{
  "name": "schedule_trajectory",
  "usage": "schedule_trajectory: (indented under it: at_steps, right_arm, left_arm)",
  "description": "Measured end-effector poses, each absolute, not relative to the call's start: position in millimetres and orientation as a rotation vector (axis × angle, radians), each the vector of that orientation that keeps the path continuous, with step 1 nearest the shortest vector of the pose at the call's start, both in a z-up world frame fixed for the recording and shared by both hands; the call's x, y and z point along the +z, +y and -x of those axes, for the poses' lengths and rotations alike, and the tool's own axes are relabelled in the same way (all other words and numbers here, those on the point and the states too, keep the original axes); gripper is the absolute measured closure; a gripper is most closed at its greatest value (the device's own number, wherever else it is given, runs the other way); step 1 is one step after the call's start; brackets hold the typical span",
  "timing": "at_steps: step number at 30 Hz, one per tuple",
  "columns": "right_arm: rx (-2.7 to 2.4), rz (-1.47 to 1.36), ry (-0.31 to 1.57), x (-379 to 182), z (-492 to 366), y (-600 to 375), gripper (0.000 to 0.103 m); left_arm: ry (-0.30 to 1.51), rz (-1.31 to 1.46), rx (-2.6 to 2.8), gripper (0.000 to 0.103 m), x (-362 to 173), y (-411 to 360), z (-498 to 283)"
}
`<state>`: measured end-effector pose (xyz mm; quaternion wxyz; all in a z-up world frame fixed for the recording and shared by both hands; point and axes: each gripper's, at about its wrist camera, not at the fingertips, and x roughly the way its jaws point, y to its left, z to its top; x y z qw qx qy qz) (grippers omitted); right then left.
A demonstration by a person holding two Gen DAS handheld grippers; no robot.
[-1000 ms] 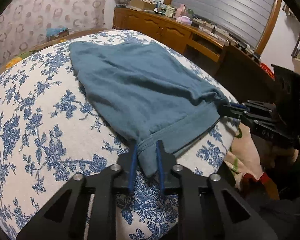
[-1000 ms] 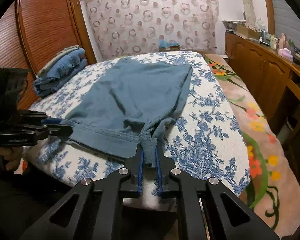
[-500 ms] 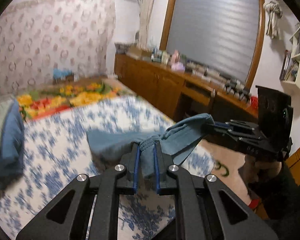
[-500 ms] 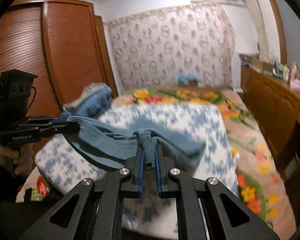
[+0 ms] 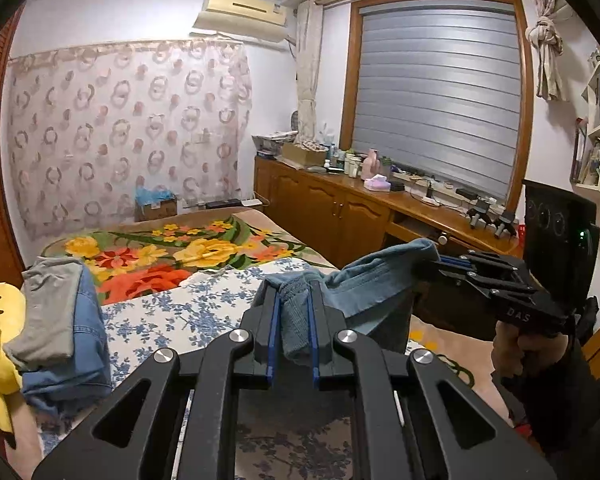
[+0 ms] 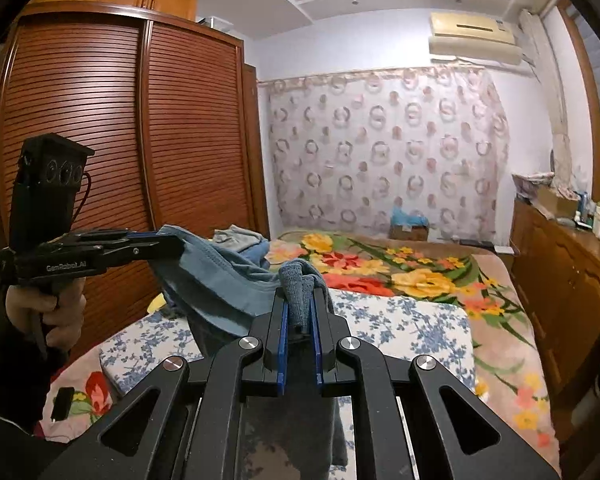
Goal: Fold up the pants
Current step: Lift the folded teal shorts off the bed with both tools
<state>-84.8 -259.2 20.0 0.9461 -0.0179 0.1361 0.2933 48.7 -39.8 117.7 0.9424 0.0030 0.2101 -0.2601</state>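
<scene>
Both the left gripper [image 5: 293, 312] and the right gripper [image 6: 300, 312] are clamped on opposite ends of the waistband of the blue-grey pants [image 6: 224, 284], holding them raised above the floral-sheeted bed [image 6: 412, 320], presumably so the legs hang straight for folding.

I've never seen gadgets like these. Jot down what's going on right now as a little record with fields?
Setting: bedroom, bed with blue floral sheet
Item handled: teal pants, lifted off the bed, stretched between the two tools
Left gripper: shut on one bunched part of the waistband
Right gripper: shut on another bunched part of the waistband
Pants shape: hanging down below the fingers, lower part hidden
Nearby: pile of other clothes on the bed; yellow plush toy beside it
</scene>
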Motion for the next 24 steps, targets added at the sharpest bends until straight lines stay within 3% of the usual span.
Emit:
schedule_trajectory:
  at_steps: [8, 19, 24]
  right_arm:
    - [0.622, 0.029, 0.274, 20.7, 62.0, -259.5, 0.093]
    - [0.614, 0.054, 0.384, 32.3, -52.6, -229.8, 0.093]
    - [0.527, 0.124, 0.382, 57.4, -103.1, -203.3, 0.093]
  left_arm:
    - [0.399, -0.036, -0.454, 0.090, 118.5, -37.0, -63.0]
    - [0.468, -0.049, -0.304, 0.090, 94.3, -25.4, -145.3]
    - [0.437, -0.065, -0.253, 0.090, 115.5, -22.4, -179.0]
